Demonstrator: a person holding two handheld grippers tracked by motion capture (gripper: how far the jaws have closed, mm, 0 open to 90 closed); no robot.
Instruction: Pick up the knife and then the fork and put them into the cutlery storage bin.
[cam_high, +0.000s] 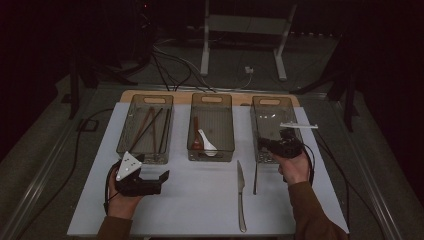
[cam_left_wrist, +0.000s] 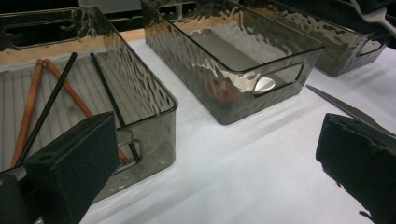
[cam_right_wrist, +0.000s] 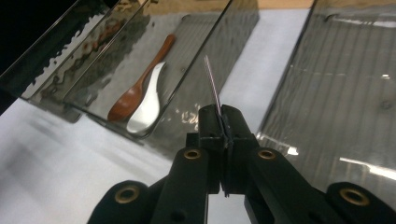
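**Sorting part done: one utensil in the grip, two pieces left on the mat**

Dark room, cables on the floor behind; a table (cam_high: 330, 200) under a white mat carries three clear bins in a row. All places are given from the middle bin (cam_high: 211, 150).

Done, by my judgement: the middle bin holds two spoons (cam_right_wrist: 140, 100), and the left bin (cam_high: 145, 152) beside it holds the chopsticks (cam_high: 151, 128).

In hand: the right gripper (cam_high: 282, 145) is clamped tight on a thin pale utensil (cam_high: 298, 125), carried above the right bin (cam_high: 270, 102), on the far side from the chopsticks. Its kind I cannot tell. The left gripper (cam_high: 152, 177) rests on the mat in front of the left bin, jaws wide and empty.

Left to do: set the utensil down, then clear the knife (cam_high: 241, 195) and a dark stick (cam_high: 255, 177), both lying on the mat in front of the gap to the right of the middle bin.

Room: bins stand near each other with narrow lanes between; their walls are the edges to watch. The mat in front of them is open, save for those two pieces.
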